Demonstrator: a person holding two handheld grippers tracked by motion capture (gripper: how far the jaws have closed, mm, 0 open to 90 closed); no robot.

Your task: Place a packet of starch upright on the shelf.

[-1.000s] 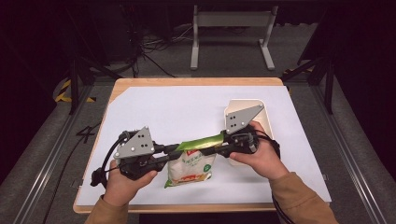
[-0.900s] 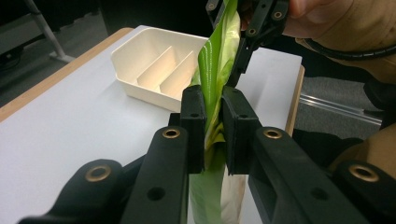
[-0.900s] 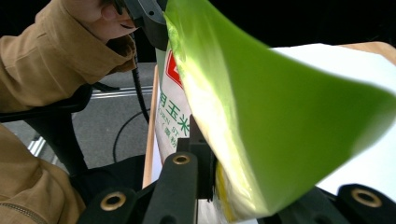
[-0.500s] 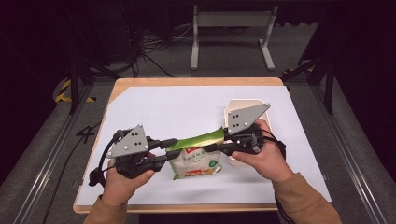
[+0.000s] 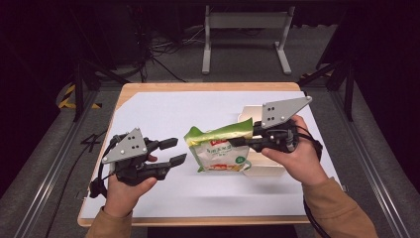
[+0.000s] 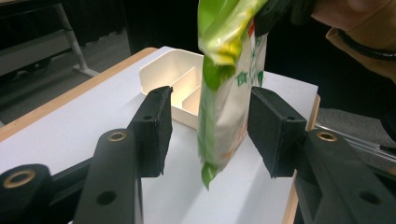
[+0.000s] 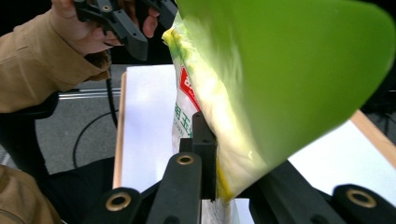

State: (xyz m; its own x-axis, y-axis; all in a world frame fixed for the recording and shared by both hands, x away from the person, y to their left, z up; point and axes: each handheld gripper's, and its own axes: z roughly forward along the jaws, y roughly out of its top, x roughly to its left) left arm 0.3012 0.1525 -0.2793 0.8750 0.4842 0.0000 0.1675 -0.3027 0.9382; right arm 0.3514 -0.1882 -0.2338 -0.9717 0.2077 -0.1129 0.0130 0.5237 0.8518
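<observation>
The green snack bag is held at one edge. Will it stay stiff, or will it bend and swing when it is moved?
Probably floppy: the bag hangs from the right gripper, pinched at one edge, its top creased. It seems light, since that single pinch carries it above the table. It may swing or slip; the film looks glossy, and the left gripper stands open, not supporting it.

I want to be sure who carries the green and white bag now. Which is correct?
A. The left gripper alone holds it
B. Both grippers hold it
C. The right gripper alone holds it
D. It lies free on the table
C: the right gripper is shut on the bag, while the left gripper is open and apart from it.
</observation>
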